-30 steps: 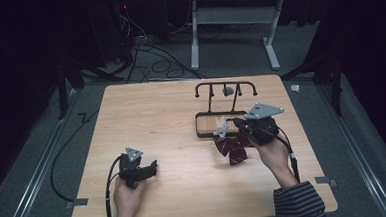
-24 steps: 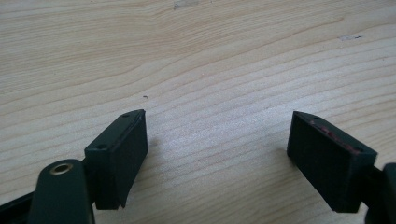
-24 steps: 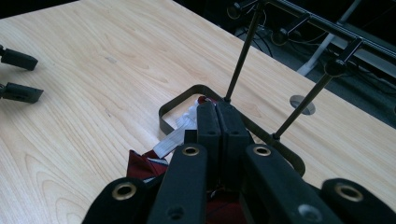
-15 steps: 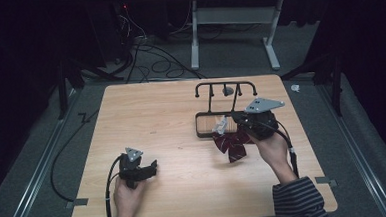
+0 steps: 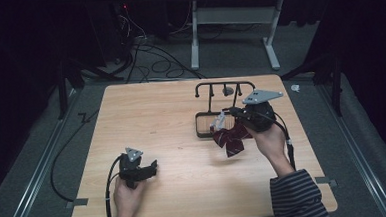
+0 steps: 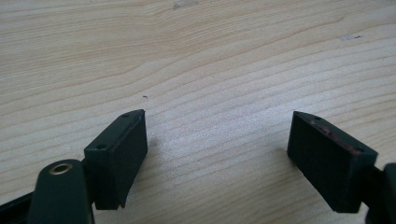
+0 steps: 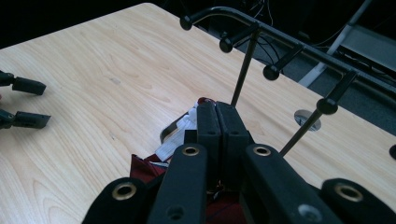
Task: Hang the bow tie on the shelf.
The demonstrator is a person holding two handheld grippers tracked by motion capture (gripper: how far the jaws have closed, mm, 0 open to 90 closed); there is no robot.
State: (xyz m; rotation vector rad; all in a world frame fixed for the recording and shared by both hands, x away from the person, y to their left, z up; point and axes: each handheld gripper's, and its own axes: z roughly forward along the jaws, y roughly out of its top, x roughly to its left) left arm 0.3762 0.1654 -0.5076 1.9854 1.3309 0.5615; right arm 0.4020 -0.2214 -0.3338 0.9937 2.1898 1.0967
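A dark red striped bow tie (image 5: 232, 140) with a white strap piece (image 5: 218, 121) hangs just above the table in front of a black wire rack (image 5: 223, 85). My right gripper (image 5: 233, 112) is shut on it, jaws pointing left over the rack's base tray (image 5: 200, 127). In the right gripper view the jaws (image 7: 216, 109) are pressed together, with red cloth (image 7: 142, 169) below them and the white piece (image 7: 176, 136) just ahead. The rack's pegs (image 7: 261, 30) stand close beyond. My left gripper (image 5: 151, 167) rests on the table at the front left, open with nothing between its jaws (image 6: 219, 140).
The wooden table (image 5: 146, 116) has bare room across its left and middle. A small grey disc (image 5: 227, 90) lies behind the rack. Cables and a white desk frame (image 5: 226, 16) stand on the floor beyond the far edge.
The right gripper has lifted slightly and edged toward the rack, carrying the bow tie with it. The left gripper has stayed where it was.
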